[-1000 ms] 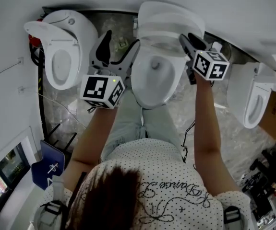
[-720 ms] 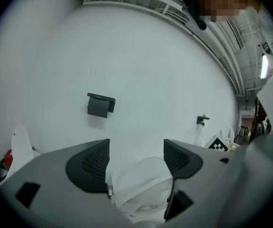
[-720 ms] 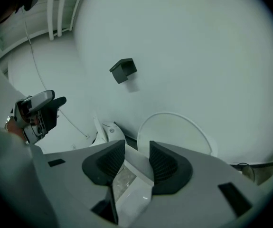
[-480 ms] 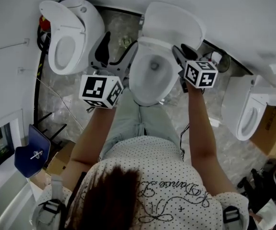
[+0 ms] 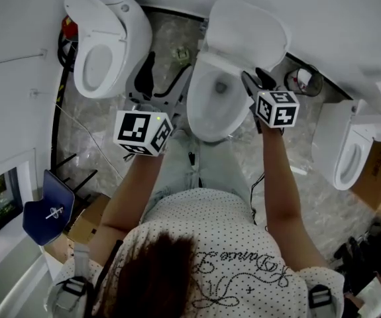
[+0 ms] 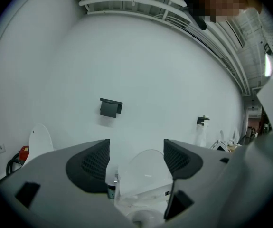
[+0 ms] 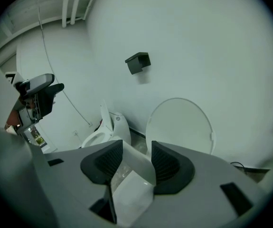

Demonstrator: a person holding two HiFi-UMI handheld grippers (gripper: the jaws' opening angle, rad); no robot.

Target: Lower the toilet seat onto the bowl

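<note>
Toilet seat [image 5: 200,111]: white, low on bowl [image 5: 210,136], lid [image 5: 246,28] upright. My right gripper [image 5: 255,78] jaws, just opening, straddle its rim; left gripper [image 6: 136,153] gapes empty. Neighbour toilets [image 5: 104,42] flank.

White black-dotted short-sleeved top [image 5: 210,220], script print [image 5: 243,270]; pale jeans [image 5: 180,171]; grey strap buckles [image 5: 319,297] at shoulders.

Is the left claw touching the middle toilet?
Apart. The left gripper view shows the left claw open and empty, with the middle toilet standing well beyond its tips.
</note>
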